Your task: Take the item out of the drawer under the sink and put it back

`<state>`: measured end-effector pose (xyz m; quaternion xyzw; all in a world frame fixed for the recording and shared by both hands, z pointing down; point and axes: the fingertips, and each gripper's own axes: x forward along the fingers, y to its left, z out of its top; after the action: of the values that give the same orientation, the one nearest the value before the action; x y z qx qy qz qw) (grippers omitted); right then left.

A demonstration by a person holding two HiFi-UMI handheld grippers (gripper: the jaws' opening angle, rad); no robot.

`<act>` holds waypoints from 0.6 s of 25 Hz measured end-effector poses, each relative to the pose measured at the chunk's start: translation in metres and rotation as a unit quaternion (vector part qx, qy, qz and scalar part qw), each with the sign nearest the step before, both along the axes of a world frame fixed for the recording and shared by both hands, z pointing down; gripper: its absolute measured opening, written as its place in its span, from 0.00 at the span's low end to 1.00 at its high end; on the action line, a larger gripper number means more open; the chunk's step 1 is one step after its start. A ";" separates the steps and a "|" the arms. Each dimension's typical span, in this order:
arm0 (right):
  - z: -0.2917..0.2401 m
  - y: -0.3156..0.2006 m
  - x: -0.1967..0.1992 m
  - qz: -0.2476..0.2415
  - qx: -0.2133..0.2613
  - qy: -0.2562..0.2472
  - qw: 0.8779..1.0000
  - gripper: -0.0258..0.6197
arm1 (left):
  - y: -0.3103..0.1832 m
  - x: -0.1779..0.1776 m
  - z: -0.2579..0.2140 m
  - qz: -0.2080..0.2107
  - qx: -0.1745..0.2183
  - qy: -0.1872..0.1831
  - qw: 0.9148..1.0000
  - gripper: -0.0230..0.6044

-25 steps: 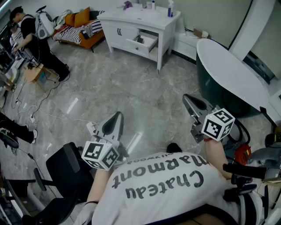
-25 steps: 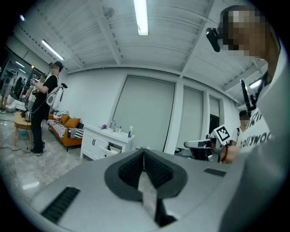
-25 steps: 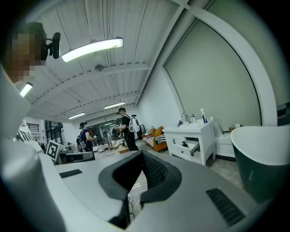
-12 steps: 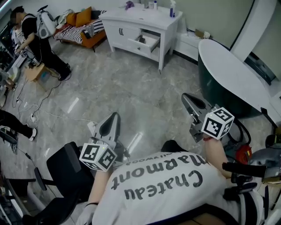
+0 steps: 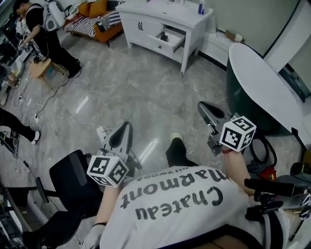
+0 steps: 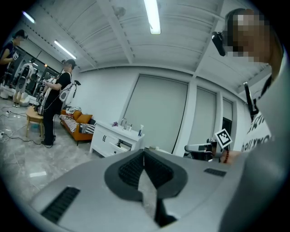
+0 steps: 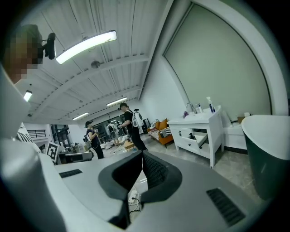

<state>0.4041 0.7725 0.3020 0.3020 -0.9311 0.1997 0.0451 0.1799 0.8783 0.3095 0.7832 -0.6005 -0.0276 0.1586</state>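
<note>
The white sink cabinet [image 5: 160, 19] stands far across the floor, with one drawer [image 5: 171, 40] pulled open and something dark inside it. The cabinet also shows small in the left gripper view [image 6: 115, 138] and the right gripper view [image 7: 199, 131]. My left gripper [image 5: 127, 126] and right gripper [image 5: 201, 106] are held out over the marble floor, far short of the cabinet. Both have their jaws shut with nothing between them [image 6: 144, 153] [image 7: 142, 155].
A dark bathtub with a white rim [image 5: 257, 82] fills the right side. A black office chair [image 5: 73, 189] stands at my lower left. A person [image 5: 41, 29] works at a bench at upper left, beside an orange sofa [image 5: 97, 9]. Cables [image 5: 58, 121] lie on the floor.
The cabinet has shifted right and nearer the top edge as I step forward, and my shoe now shows between the grippers. Both grippers have moved slightly forward and stay shut.
</note>
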 end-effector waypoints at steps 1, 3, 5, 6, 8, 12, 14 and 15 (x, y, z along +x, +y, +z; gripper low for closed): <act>0.001 -0.005 -0.002 -0.003 0.000 -0.001 1.000 0.06 | -0.005 -0.001 0.001 -0.002 -0.002 -0.001 1.000 0.05; 0.004 -0.020 -0.003 -0.007 -0.001 -0.005 1.000 0.06 | -0.018 -0.002 0.002 -0.007 -0.002 -0.003 1.000 0.05; 0.009 -0.037 -0.002 -0.010 -0.006 -0.009 1.000 0.06 | -0.032 -0.002 0.001 -0.014 0.000 -0.006 1.000 0.05; 0.012 -0.046 -0.001 -0.012 -0.011 -0.011 1.000 0.06 | -0.039 -0.001 0.001 -0.017 0.000 -0.008 1.000 0.05; 0.017 -0.065 -0.002 -0.017 -0.014 -0.012 1.000 0.06 | -0.055 -0.002 -0.002 -0.025 0.002 -0.010 1.000 0.05; 0.019 -0.110 -0.005 -0.024 -0.010 -0.002 1.000 0.06 | -0.098 -0.011 -0.011 -0.041 0.005 0.002 0.999 0.05; 0.023 -0.132 -0.006 -0.027 -0.018 -0.002 0.999 0.06 | -0.121 -0.015 -0.014 -0.052 0.000 0.022 0.998 0.05; 0.025 -0.144 -0.005 -0.028 -0.022 -0.002 0.999 0.06 | -0.133 -0.016 -0.016 -0.056 -0.002 0.034 0.998 0.05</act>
<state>0.3989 0.6289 0.3266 0.2748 -0.9346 0.2188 0.0555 0.1638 0.7458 0.2934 0.7469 -0.6376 -0.0621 0.1784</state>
